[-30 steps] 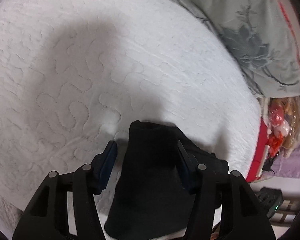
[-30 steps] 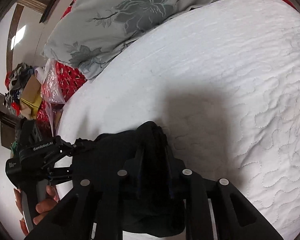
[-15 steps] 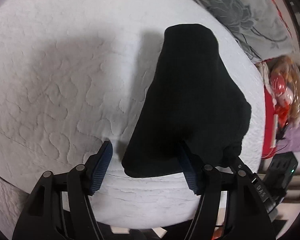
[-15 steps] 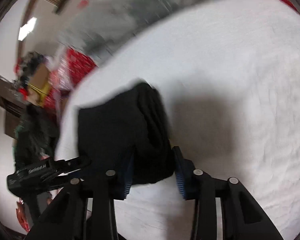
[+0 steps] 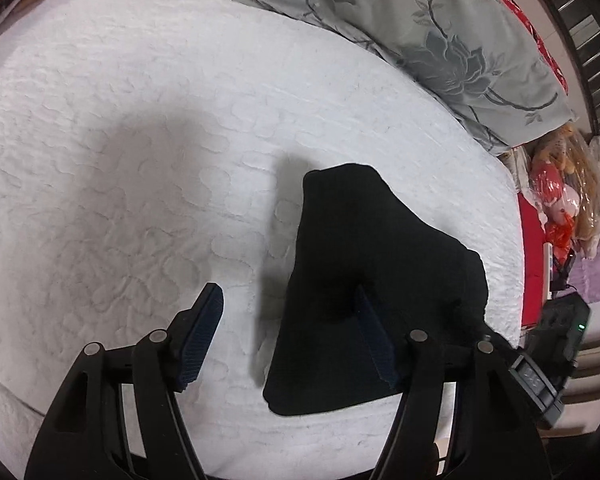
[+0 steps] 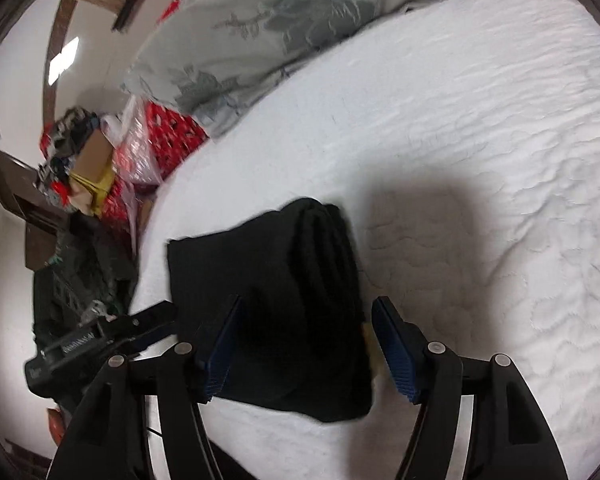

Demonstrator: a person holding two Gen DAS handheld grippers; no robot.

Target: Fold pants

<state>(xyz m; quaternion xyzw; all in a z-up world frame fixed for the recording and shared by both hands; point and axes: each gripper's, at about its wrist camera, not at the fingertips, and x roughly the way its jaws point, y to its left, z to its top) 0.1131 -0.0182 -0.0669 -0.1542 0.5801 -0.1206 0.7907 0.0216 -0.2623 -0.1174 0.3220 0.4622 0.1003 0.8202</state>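
Observation:
The black pants (image 5: 364, 280) lie folded into a compact bundle on the white quilted bed (image 5: 140, 160), near its front edge. They also show in the right wrist view (image 6: 292, 304). My left gripper (image 5: 288, 332) is open and empty, above the bundle's left side. My right gripper (image 6: 306, 344) is open and empty, its fingers either side of the bundle's near end, not gripping it. The left gripper's body (image 6: 100, 336) shows at lower left in the right wrist view, and the right gripper's body (image 5: 540, 376) at lower right in the left wrist view.
A grey floral pillow (image 5: 440, 40) lies at the head of the bed, also in the right wrist view (image 6: 280, 32). Red bags and clutter (image 6: 140, 152) stand beside the bed. Bagged toys (image 5: 560, 200) and a black device (image 5: 560, 328) sit off the bed's right edge.
Both grippers have opened, let go of the pants and drawn back. The folded bundle now rests on the bed.

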